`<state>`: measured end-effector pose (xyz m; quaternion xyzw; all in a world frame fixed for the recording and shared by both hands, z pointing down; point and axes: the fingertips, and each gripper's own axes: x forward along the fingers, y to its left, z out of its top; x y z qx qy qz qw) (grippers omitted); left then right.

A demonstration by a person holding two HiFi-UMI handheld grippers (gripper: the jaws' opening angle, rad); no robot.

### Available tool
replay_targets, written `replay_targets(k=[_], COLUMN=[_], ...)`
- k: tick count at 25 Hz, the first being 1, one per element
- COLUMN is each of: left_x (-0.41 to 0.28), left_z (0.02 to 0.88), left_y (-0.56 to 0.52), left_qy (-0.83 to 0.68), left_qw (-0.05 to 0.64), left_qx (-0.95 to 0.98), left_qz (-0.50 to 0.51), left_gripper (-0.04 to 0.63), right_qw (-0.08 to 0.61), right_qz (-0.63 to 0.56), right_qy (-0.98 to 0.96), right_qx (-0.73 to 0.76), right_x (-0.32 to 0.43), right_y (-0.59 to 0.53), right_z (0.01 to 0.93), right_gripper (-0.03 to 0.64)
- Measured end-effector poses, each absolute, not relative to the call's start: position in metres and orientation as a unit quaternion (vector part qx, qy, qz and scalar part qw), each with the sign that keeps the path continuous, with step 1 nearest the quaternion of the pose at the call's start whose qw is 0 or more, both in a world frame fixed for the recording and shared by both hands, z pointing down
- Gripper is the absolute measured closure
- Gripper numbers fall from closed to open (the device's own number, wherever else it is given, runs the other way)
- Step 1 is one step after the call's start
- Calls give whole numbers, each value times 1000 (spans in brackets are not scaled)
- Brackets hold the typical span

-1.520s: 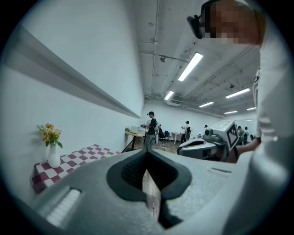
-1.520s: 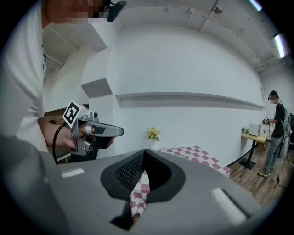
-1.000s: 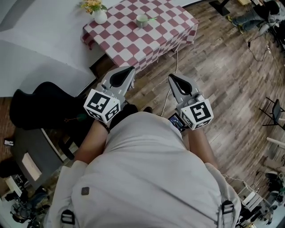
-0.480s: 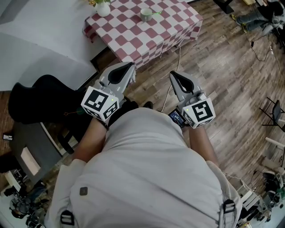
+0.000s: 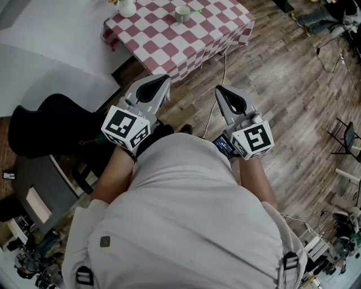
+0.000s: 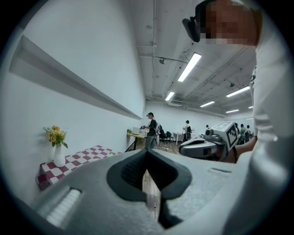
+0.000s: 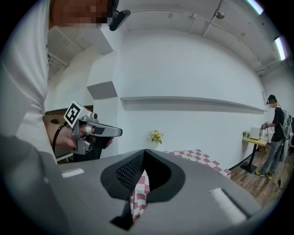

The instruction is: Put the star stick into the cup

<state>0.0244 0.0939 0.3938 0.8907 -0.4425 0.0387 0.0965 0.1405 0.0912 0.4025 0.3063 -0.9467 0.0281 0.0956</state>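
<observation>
The left gripper is closed, its jaw tips meeting with nothing between them; the right gripper is closed and empty as well. Both are held up in front of the person's chest, near each other and roughly level, pointing forward rather than down; that looks like a carrying posture, jaws shut because there is nothing within reach to take.

Each gripper sees the other off to its side, so they ride side by side; below them is bare wooden floor, and a thin cable runs across it just ahead of the right gripper.

Well ahead of both stands a table under a red-and-white checked cloth. On it, roughly in line with the gap between the two grippers, sits the pale cup; the green star stick shows just to the cup's right, touching it or nearly so, and from here I cannot tell whether it lies on the cloth or leans at the rim. A white vase of flowers stands on the same cloth, ahead of the left gripper and to its outer side.

Judging by the gap, the task has not begun; the table must be approached first, and a gripper opened before the thin stick can be pinched.
</observation>
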Motion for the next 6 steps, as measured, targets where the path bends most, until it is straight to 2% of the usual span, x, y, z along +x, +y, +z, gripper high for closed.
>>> replay_targets(k=[6], left_x=[31], left_z=[397], left_y=[92], left_qy=[-441], left_qw=[98], left_qx=[891], left_qz=[40], left_gripper=[591], right_qw=[94], right_qz=[31], right_qy=[-945], right_qx=[312], right_x=[149], right_y=[89], right_z=[406], right_gripper=[607])
